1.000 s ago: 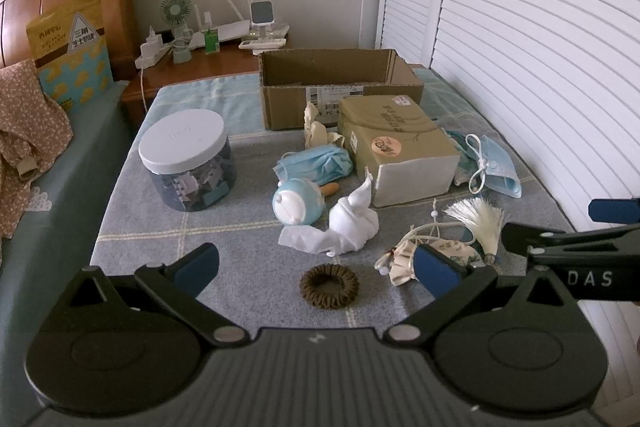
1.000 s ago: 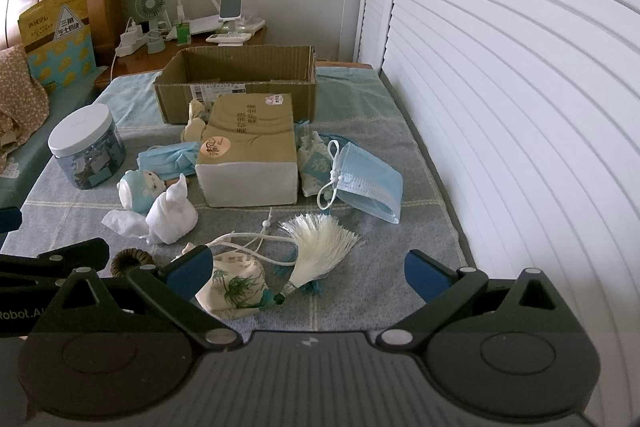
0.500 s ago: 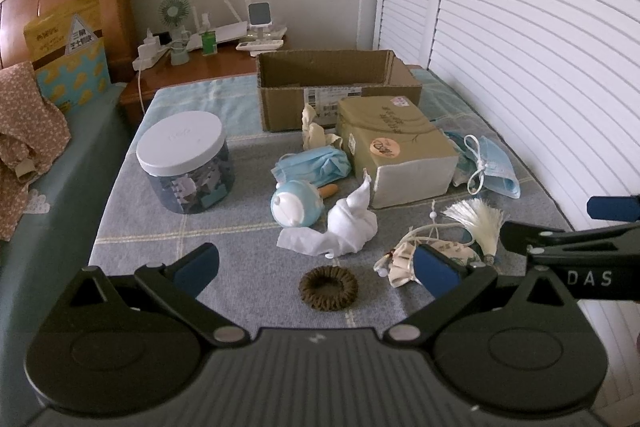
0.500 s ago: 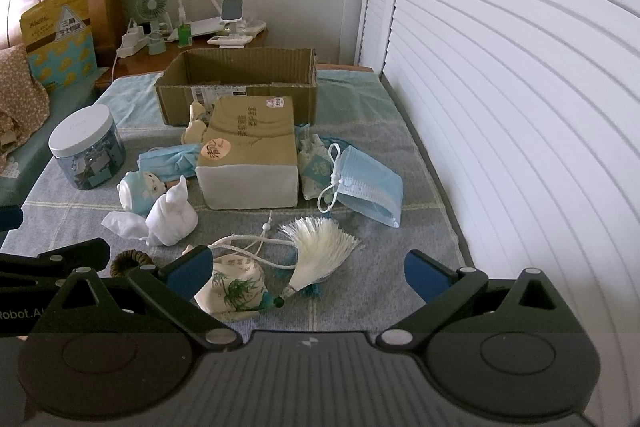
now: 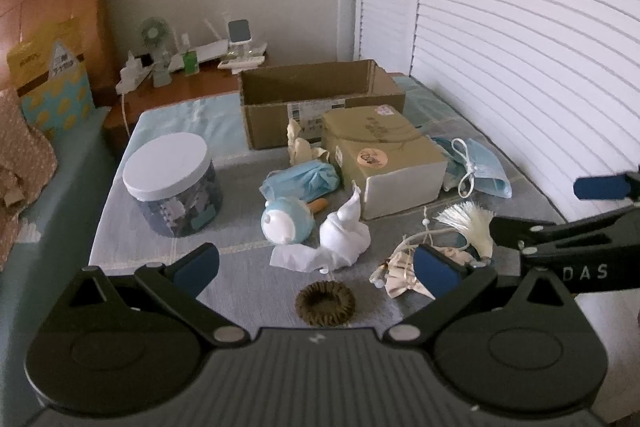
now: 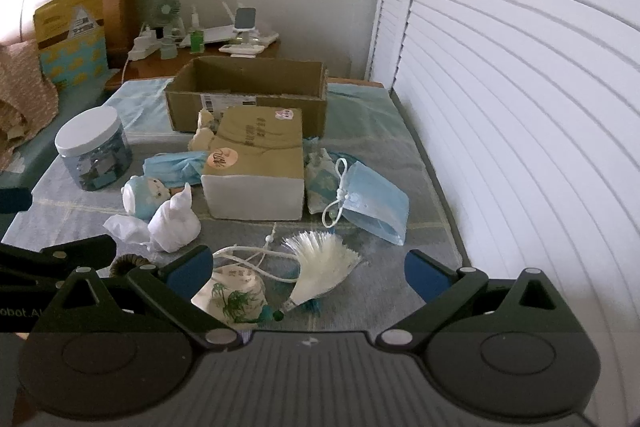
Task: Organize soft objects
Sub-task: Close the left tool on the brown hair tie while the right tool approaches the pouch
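L gripper (image 5: 316, 263) is held low and level, jaws spread wide, nothing gripped. R gripper (image 6: 308, 269) is held alongside to its right, likewise level, jaws wide apart, nothing gripped. Both are pointed fwd.

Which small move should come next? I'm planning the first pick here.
Probably lower the left gripper onto the brown hair tie. Its fingers are spread and empty, the tie lies alone between them, and the cardboard box stands open behind.
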A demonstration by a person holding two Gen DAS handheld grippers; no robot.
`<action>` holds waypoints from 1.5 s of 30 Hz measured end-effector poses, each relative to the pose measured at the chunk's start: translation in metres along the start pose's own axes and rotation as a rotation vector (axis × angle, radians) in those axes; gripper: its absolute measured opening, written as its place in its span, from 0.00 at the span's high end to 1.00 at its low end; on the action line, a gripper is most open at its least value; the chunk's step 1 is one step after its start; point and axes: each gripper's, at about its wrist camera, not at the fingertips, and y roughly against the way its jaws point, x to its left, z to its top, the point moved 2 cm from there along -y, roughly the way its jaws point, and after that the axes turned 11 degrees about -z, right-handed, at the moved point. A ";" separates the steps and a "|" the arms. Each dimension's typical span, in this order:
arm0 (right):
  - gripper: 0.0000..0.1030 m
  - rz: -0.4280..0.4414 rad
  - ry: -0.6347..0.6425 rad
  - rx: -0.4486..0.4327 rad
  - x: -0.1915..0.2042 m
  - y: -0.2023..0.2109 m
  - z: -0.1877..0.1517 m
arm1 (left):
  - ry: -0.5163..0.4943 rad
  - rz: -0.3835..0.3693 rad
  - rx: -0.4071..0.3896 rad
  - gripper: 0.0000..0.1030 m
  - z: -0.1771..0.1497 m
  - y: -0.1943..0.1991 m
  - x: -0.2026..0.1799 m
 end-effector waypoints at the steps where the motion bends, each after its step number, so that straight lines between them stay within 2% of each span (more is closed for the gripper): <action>1: 0.00 0.003 0.008 -0.007 0.001 0.000 0.000 | -0.009 -0.009 -0.003 0.01 -0.001 -0.001 0.001; 4: 0.00 0.020 0.022 -0.022 0.002 -0.002 0.000 | -0.015 -0.035 -0.006 0.00 -0.003 -0.005 0.005; 13: 0.00 0.081 0.069 -0.054 0.002 -0.012 -0.010 | -0.111 -0.038 0.033 0.01 -0.024 -0.022 0.016; 24: 0.00 0.171 0.126 0.013 0.009 -0.039 -0.032 | -0.054 -0.106 0.084 0.01 -0.046 -0.047 0.038; 30: 0.00 0.231 0.129 0.045 0.011 -0.049 -0.043 | -0.065 -0.138 0.092 0.11 -0.048 -0.054 0.033; 34: 0.00 0.283 0.098 0.026 0.004 -0.045 -0.045 | -0.083 -0.150 0.097 0.27 -0.049 -0.058 0.029; 37: 0.00 0.280 0.110 0.033 0.003 -0.048 -0.048 | -0.071 -0.157 0.115 0.37 -0.050 -0.065 0.029; 40: 0.00 0.272 0.126 0.042 0.004 -0.051 -0.052 | -0.075 -0.158 0.102 0.38 -0.050 -0.066 0.028; 42: 0.00 0.280 0.130 0.049 0.005 -0.054 -0.055 | -0.073 -0.159 0.097 0.43 -0.049 -0.068 0.027; 45: 0.00 0.291 0.126 0.063 0.006 -0.059 -0.058 | -0.072 -0.164 0.089 0.55 -0.047 -0.068 0.025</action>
